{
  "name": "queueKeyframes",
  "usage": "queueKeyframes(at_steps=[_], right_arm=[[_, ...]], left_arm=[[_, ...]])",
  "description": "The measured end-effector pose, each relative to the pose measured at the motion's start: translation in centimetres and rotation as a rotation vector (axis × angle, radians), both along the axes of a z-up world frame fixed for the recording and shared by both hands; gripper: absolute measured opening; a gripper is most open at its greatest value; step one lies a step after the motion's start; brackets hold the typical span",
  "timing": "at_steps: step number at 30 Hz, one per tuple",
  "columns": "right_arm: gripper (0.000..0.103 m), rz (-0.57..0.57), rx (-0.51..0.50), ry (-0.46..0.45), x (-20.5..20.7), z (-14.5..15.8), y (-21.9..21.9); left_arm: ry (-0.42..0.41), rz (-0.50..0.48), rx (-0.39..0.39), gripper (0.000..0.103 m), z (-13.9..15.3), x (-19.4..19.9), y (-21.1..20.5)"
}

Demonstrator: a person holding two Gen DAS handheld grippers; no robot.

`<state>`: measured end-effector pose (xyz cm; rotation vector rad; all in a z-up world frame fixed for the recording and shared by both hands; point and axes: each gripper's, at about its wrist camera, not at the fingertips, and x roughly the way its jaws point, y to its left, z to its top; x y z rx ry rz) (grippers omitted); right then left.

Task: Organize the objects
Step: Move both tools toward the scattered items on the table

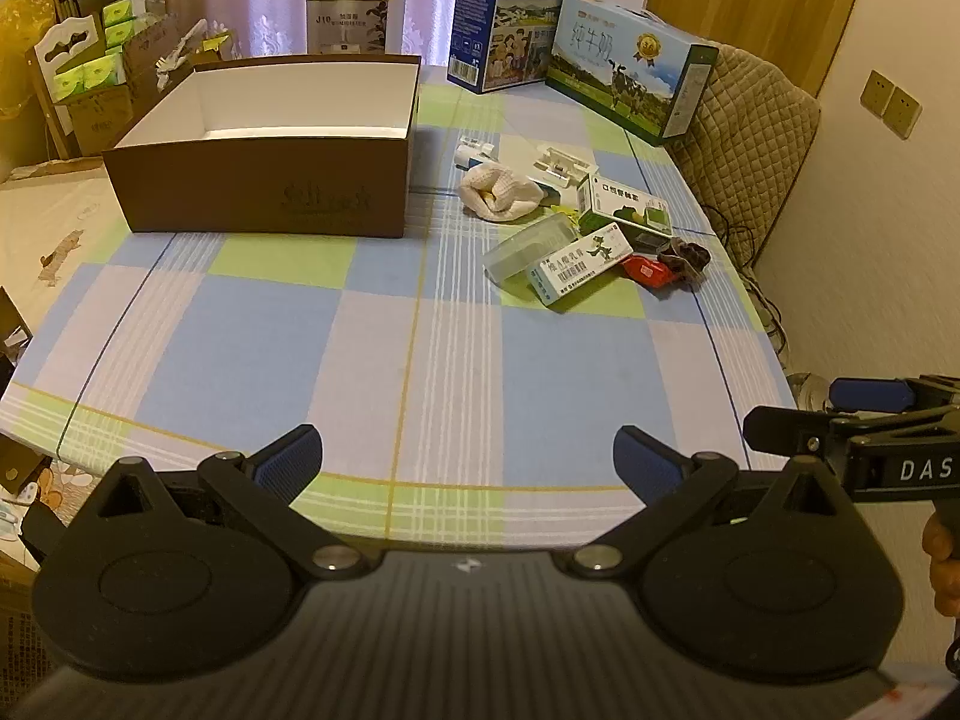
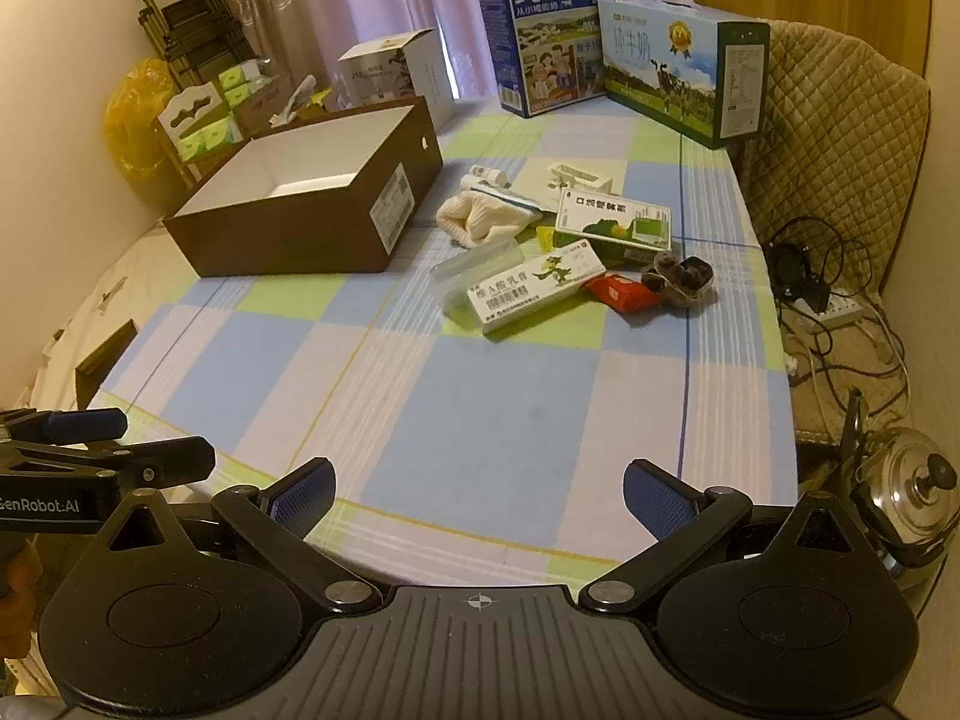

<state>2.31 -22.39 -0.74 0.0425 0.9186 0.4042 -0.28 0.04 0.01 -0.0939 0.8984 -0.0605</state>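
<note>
Hovering over the desk (image 1: 270, 330), both the left hand-held gripper (image 1: 467, 462) and right hand-held gripper (image 2: 479, 495) are spread wide, empty.

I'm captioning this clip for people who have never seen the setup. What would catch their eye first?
The open brown cardboard box, its white inside bare, sits at the table's far left. To its right lies a jumble of small things: a cream knitted cloth, a white carton with a green cartoon figure and a red packet. Two big milk cartons stand at the back, and both grippers hang open over the checked tablecloth.
</note>
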Motion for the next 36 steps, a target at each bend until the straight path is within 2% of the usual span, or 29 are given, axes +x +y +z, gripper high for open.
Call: queueKeyframes(at_steps=[19,36], right_arm=[[0.1,0.015,-0.004,0.005,-0.2,-0.1,0.1],[0.1,0.016,0.013,0.013,0.3,-0.4,-1.9]], left_arm=[[0.003,-0.004,0.001,0.102,-0.2,-0.2,-0.1],[0.014,-0.011,0.01,0.102,-0.2,-0.2,-1.3]])
